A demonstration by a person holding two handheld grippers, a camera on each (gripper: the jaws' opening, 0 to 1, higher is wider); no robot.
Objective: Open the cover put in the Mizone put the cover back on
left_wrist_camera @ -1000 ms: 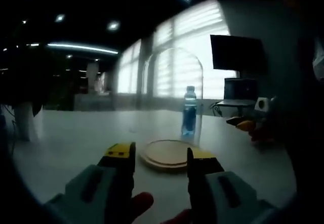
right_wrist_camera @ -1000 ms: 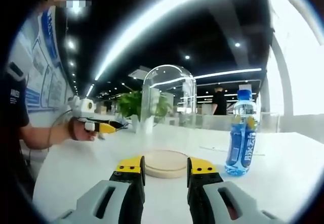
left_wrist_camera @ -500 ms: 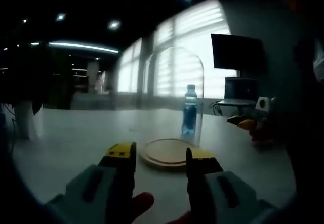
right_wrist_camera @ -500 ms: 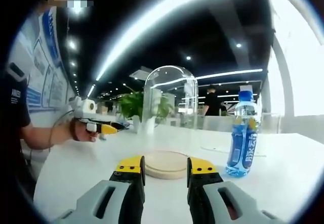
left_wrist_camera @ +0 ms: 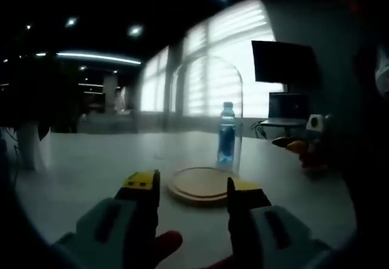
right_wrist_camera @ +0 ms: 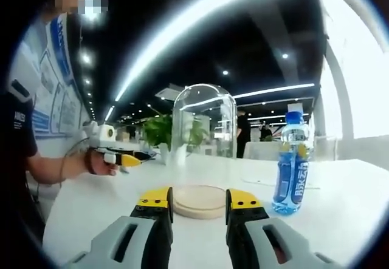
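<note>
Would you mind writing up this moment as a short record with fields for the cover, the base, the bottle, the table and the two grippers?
cover: clear glass dome, upright on the base
base: round wooden disc, flat on the table
bottle: blue Mizone bottle, capped, upright, outside the dome beside the base
table: white tabletop
left gripper: open, holding nothing, short of the base
right gripper: open, holding nothing, jaws framing the near edge of the base

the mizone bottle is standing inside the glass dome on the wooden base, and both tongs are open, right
Not quite. The Mizone bottle stands on the white table, outside the glass dome and beside the wooden base, as the right gripper view shows. The dome covers the base with nothing in it. Both the left tongs and right tongs are open.
</note>
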